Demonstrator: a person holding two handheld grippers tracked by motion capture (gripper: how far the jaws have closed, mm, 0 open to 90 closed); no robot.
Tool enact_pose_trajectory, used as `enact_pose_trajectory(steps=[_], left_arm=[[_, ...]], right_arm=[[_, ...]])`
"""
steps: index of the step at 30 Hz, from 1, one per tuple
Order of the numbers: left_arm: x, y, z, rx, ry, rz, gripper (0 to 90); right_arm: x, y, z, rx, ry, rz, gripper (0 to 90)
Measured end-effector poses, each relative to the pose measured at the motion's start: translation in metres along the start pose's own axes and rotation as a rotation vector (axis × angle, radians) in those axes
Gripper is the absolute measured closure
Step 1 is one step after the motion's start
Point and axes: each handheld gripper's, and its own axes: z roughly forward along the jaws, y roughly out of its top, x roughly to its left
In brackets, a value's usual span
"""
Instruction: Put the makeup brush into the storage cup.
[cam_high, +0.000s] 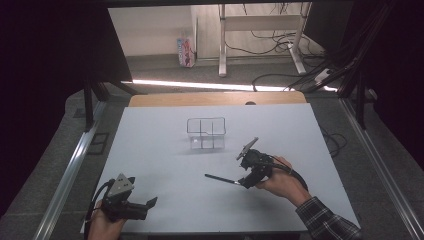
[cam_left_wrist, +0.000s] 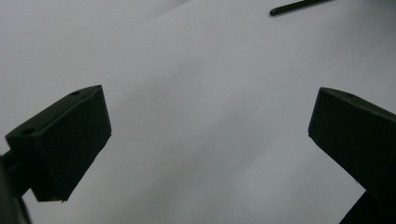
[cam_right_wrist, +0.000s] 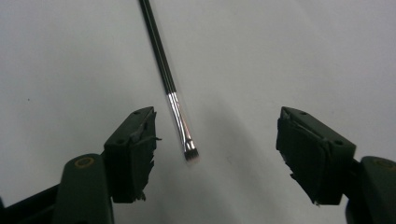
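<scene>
My right tool (cam_right_wrist: 215, 140) sits low over the counter (cam_high: 165, 165) with its jaws apart, nothing gripped. A thin black makeup brush (cam_right_wrist: 169, 88) lies flat on the white sheet between those jaws, closer to the left jaw in the right gripper view, touching neither pad. Its silver ferrule and short bristle tip point back toward the tool, handle running away from it. In the high view the brush (cam_high: 222, 179) lies just left of my right tool (cam_high: 245, 182), mid-right of the counter. My left tool (cam_high: 150, 202) rests at the near left corner, jaws wide open and empty, well apart from the brush (cam_left_wrist: 299, 5). A clear divided organizer (cam_high: 206, 133) stands behind, near counter centre.
</scene>
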Motion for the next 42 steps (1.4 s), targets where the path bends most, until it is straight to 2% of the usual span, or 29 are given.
enact_pose_trajectory(steps=[11, 20, 32, 35, 38, 39, 41, 42], left_arm=[[0.000, 0.000, 0.000, 0.001, -0.002, 0.003, 0.0], [0.000, 0.000, 0.000, 0.001, -0.004, 0.005, 0.0], [-0.001, 0.000, 0.000, 0.004, -0.007, 0.008, 0.0], [-0.001, 0.000, 0.001, 0.005, -0.006, 0.009, 0.0], [-0.001, 0.000, 0.001, 0.005, -0.006, 0.009, 0.0], [-0.001, 0.000, 0.001, 0.005, -0.006, 0.010, 0.1], [-0.001, 0.000, 0.001, 0.005, -0.008, 0.009, 0.1], [-0.001, 0.000, 0.001, 0.005, -0.007, 0.009, 0.1]], right_arm=[[0.010, 0.022, 0.010, 0.022, 0.040, -0.062, 39.0], [0.018, 0.038, 0.017, 0.034, 0.064, -0.093, 48.4], [0.020, 0.037, 0.032, 0.069, 0.078, -0.112, 57.0], [0.020, 0.036, 0.037, 0.081, 0.073, -0.130, 58.3], [0.021, 0.035, 0.040, 0.089, 0.077, -0.133, 60.7], [0.022, 0.035, 0.041, 0.091, 0.075, -0.120, 61.7], [0.021, 0.034, 0.043, 0.100, 0.077, -0.135, 64.0], [0.021, 0.035, 0.044, 0.099, 0.080, -0.122, 65.9]])
